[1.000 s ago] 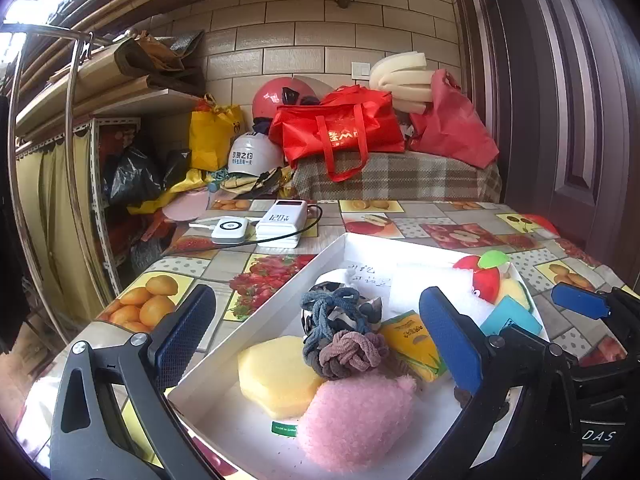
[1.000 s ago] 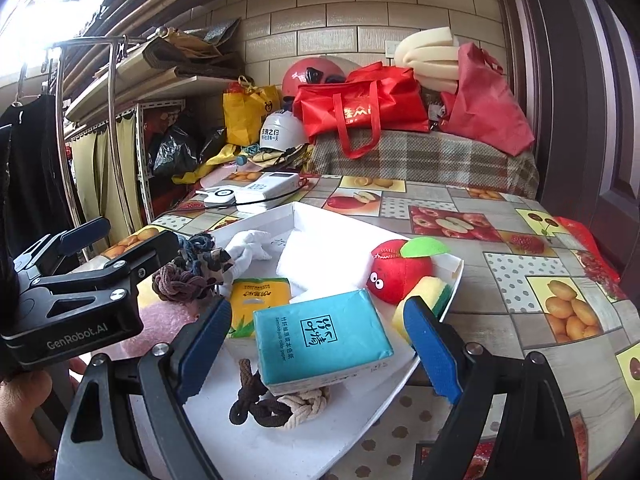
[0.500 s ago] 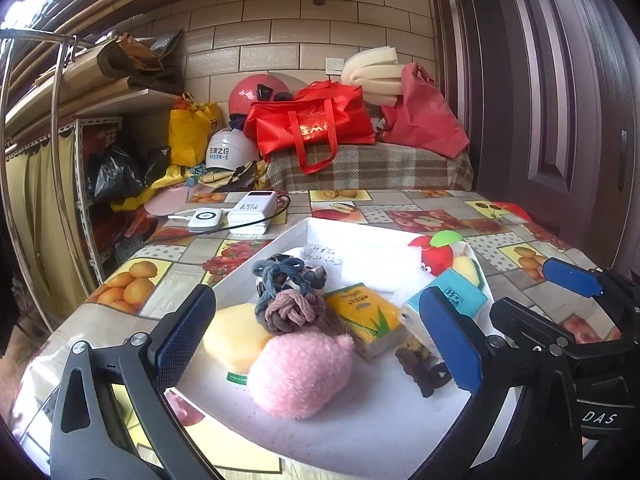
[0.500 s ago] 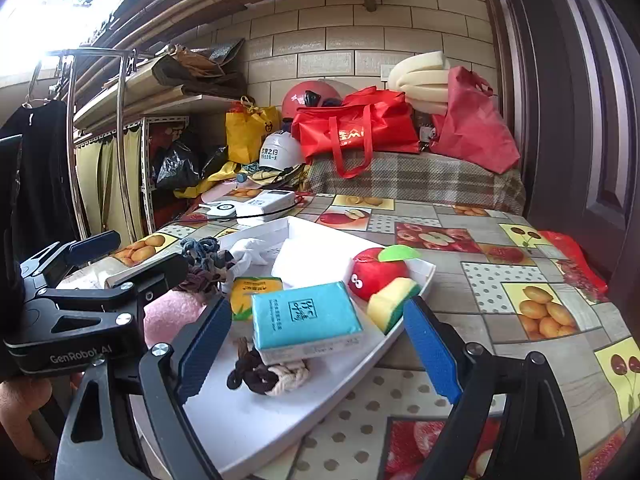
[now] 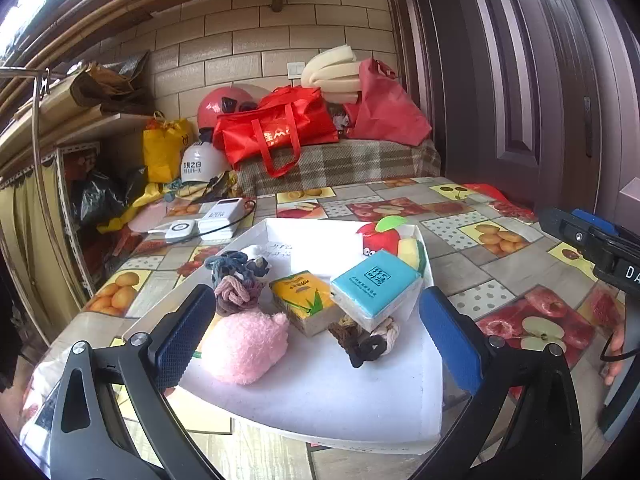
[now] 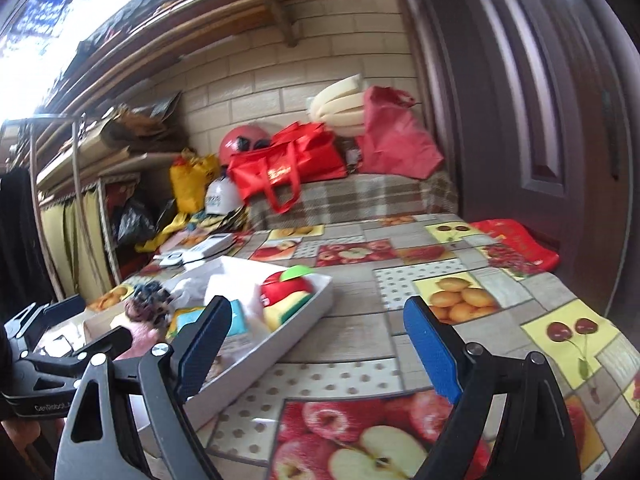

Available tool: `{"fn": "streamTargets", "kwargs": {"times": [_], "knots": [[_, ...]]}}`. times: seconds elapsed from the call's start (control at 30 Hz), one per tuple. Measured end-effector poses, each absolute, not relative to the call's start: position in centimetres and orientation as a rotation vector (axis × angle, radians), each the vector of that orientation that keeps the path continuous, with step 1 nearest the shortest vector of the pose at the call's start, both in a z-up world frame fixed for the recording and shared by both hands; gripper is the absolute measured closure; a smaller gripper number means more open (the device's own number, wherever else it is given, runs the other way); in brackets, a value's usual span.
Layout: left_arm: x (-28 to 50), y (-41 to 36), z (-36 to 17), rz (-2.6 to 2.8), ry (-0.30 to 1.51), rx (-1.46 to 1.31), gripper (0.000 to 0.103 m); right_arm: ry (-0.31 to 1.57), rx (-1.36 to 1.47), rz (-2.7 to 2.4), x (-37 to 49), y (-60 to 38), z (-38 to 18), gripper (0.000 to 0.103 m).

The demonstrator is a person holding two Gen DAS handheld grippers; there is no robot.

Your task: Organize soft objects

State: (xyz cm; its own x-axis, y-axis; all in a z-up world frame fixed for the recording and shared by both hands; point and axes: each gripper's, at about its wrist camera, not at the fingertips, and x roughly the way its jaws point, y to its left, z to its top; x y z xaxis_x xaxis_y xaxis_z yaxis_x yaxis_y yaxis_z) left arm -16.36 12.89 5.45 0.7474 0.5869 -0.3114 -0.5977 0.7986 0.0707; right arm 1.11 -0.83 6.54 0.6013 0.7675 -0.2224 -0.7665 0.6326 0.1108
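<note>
Fruit-patterned worktop (image 5: 472, 236) carrying one white tray (image 5: 320, 420). Left gripper (image 5: 316, 332), jaws wide and empty, faces the tray head-on; the pink plush (image 5: 248, 346) lies just ahead, nearest its left finger. Right gripper (image 6: 316, 344), equally wide and empty, points past the tray's right edge, so the left is nearer. Contents: one plush, two tissue packs, three knotted ropes, one apple toy (image 5: 380, 236), one sponge.

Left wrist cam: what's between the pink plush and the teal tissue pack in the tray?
The yellow tissue pack sits between pink plush and teal tissue pack, in the left wrist view.
</note>
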Motion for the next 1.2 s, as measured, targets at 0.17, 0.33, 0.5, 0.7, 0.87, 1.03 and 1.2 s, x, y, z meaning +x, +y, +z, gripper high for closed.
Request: {"fn": "streamTargets", "kwargs": {"times": [0.17, 0.33, 0.5, 0.7, 0.87, 1.03, 1.2], "knots": [[-16.9, 10.8, 6.1, 0.697, 0.280, 0.044, 0.000, 0.213, 0.023, 0.859, 0.0, -4.7, 6.7, 0.015], [-17.3, 10.5, 6.1, 0.624, 0.287, -0.079, 0.000, 0.024, 0.067, 0.662, -2.5, -8.2, 7.0, 0.015], [-16.8, 10.8, 5.8, 0.748, 0.331, -0.104, 0.000, 0.104, 0.054, 0.674, -1.1, -8.6, 6.8, 0.015], [-17.9, 9.9, 5.9, 0.743, 0.275, -0.114, 0.000, 0.118, 0.063, 0.733, -0.8, -8.6, 6.5, 0.000], [-17.7, 8.4, 6.0, 0.704, 0.278, -0.090, 0.000, 0.071, 0.026, 0.737, -2.1, -8.5, 6.4, 0.000], [-16.1, 9.0, 5.5, 0.691, 0.377, -0.100, 0.000, 0.078, 0.028, 0.736, -1.9, -8.5, 6.5, 0.000], [-15.8, 9.4, 5.3, 0.724, 0.402, -0.115, 0.000, 0.095, 0.051, 0.728, -1.5, -8.8, 6.5, 0.000]]}}
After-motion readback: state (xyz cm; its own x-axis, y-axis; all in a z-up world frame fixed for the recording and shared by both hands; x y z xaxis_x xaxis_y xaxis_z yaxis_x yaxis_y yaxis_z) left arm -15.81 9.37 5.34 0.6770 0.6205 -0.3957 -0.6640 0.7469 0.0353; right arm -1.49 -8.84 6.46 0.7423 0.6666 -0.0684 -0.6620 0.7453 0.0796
